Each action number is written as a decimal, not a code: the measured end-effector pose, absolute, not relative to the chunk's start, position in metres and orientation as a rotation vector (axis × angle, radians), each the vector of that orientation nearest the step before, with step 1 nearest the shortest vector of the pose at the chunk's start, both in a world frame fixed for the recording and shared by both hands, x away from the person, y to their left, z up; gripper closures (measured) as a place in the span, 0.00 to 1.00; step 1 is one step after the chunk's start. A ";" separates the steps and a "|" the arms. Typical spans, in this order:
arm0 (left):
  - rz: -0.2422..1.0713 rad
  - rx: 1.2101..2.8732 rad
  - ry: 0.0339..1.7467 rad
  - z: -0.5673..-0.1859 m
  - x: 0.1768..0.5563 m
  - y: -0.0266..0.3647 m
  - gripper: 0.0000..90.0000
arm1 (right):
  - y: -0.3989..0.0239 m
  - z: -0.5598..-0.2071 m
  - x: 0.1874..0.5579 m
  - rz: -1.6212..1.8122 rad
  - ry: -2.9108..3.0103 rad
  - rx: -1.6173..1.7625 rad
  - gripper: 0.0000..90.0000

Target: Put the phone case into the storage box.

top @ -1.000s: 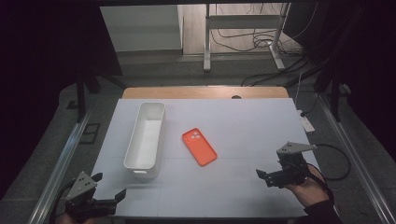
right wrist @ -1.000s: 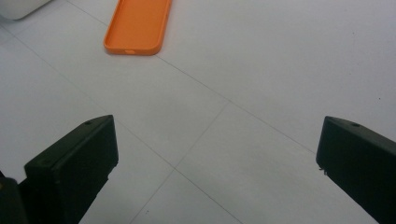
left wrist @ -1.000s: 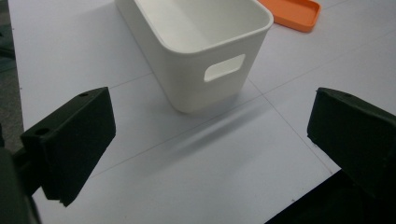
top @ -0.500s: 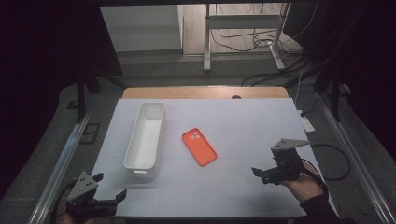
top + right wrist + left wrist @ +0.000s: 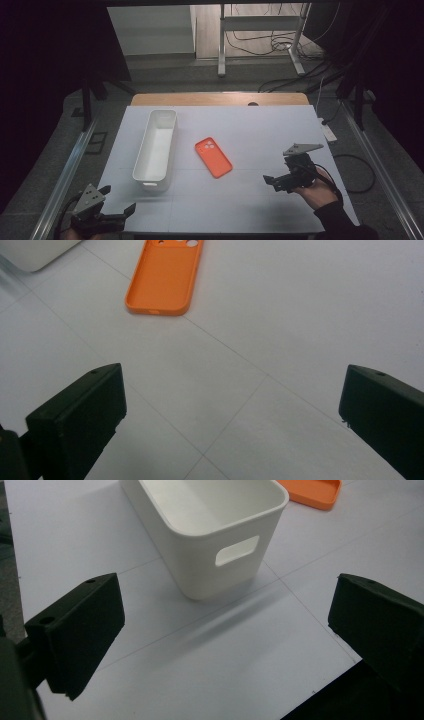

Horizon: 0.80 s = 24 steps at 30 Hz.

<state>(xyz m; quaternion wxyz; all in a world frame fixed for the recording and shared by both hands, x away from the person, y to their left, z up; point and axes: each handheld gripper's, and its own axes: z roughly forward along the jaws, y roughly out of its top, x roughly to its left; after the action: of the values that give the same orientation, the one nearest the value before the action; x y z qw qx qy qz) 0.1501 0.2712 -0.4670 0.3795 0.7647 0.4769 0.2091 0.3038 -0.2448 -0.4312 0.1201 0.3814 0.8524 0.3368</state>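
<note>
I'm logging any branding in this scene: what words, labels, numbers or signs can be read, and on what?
None can be read.
Orange phone case: plain, only camera cut-outs, no print in the right gripper view.
White bin: blank walls, only a handle slot.
White table sheet: thin grid lines, no text.
Left hand-held gripper and right hand-held gripper: no markings visible.

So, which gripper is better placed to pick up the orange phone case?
Probably the right gripper: its open jaws point at the orange phone case. The left gripper faces the white bin.
</note>
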 end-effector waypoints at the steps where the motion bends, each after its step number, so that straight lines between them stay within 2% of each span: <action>1: 0.537 1.955 1.217 -0.467 0.150 0.271 0.03 | -0.244 -0.431 0.305 0.980 2.496 1.109 0.00; 24: 0.532 1.957 1.214 -0.467 0.150 0.271 0.03 | -0.212 -0.437 0.335 0.970 2.554 1.063 0.00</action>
<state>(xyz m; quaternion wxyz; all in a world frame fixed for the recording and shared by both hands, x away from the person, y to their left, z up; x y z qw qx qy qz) 0.1504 0.2712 -0.4671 0.3793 0.7662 0.4751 0.2082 0.3353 -0.2123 -0.4370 0.1048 0.3607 0.8664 0.3292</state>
